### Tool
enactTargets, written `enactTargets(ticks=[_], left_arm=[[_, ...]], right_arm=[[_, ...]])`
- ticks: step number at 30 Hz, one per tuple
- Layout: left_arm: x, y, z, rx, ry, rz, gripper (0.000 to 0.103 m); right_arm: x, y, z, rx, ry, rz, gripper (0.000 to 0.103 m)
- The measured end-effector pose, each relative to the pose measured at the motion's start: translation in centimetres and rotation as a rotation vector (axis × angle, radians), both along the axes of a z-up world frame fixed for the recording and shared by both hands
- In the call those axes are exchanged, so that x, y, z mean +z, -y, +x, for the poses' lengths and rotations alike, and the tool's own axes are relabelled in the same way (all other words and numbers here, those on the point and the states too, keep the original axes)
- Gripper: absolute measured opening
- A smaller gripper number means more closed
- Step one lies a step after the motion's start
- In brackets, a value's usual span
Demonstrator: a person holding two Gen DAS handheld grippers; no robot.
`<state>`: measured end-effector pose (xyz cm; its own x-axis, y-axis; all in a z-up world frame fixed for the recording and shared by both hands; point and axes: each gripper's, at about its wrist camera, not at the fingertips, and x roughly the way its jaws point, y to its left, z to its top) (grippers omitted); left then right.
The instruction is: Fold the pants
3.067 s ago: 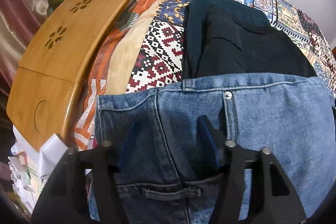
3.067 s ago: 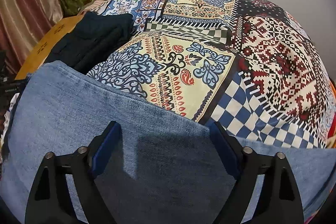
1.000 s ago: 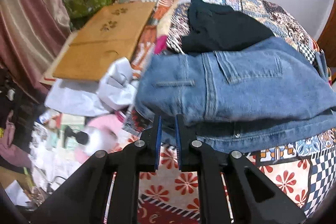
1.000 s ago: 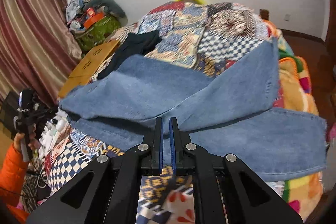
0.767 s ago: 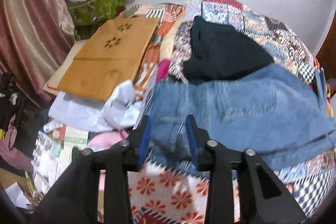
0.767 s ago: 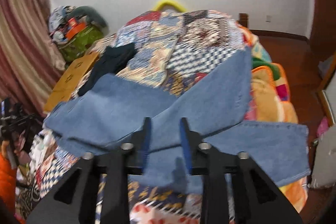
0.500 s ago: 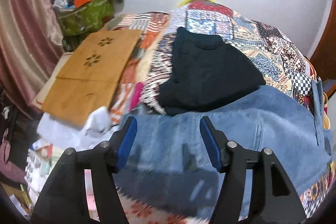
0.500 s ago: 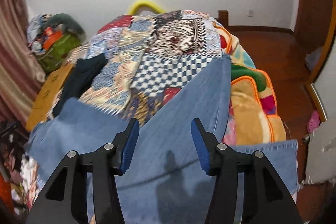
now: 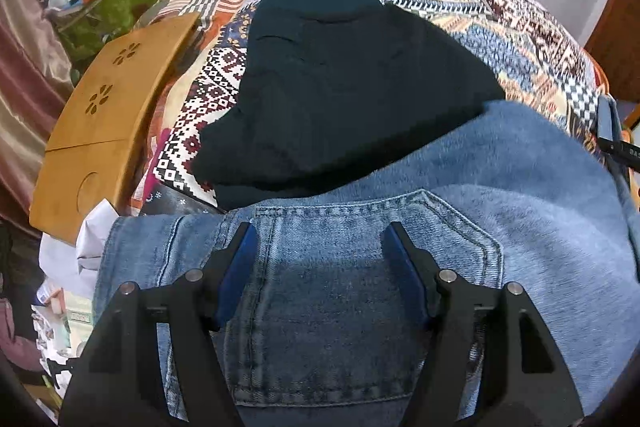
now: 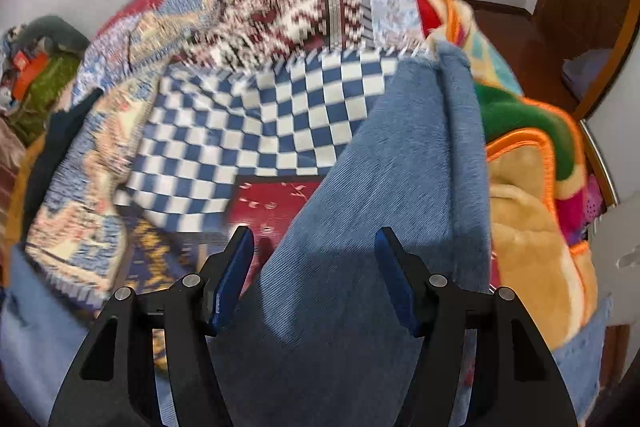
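Denim — one pair of jeans (image 9: 520, 211), one black garment (image 9: 344, 87)

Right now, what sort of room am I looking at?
Most likely a lived-in bedroom: a bed under a patchwork bedspread, jeans and a dark garment lying on it, and a curtain alongside.

No text, label, brand or number can be read anywhere here
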<state>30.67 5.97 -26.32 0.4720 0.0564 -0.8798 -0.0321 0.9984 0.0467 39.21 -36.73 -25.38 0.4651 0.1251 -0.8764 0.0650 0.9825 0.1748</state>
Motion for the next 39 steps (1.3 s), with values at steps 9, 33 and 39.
enactTargets(ticks=[9, 33, 39], left_arm=[[1.3, 0.6, -0.3, -0.008, 0.006, 0.022, 0.067], [6.6, 7.1, -5.5, -0.103, 0.104, 0.045, 0.076], [5.1, 7.3, -5.8, -0.086, 0.074, 0.034, 0.076]], right_arm=[[0.0, 1.0, -1.3, 0.07, 0.018, -0.007, 0.006], [4.3, 18.6, -25.5, -0.328, 0.021, 0.133, 0.04], [4.6, 19.2, -23.4, -0.381, 0.04, 0.171, 0.047]])
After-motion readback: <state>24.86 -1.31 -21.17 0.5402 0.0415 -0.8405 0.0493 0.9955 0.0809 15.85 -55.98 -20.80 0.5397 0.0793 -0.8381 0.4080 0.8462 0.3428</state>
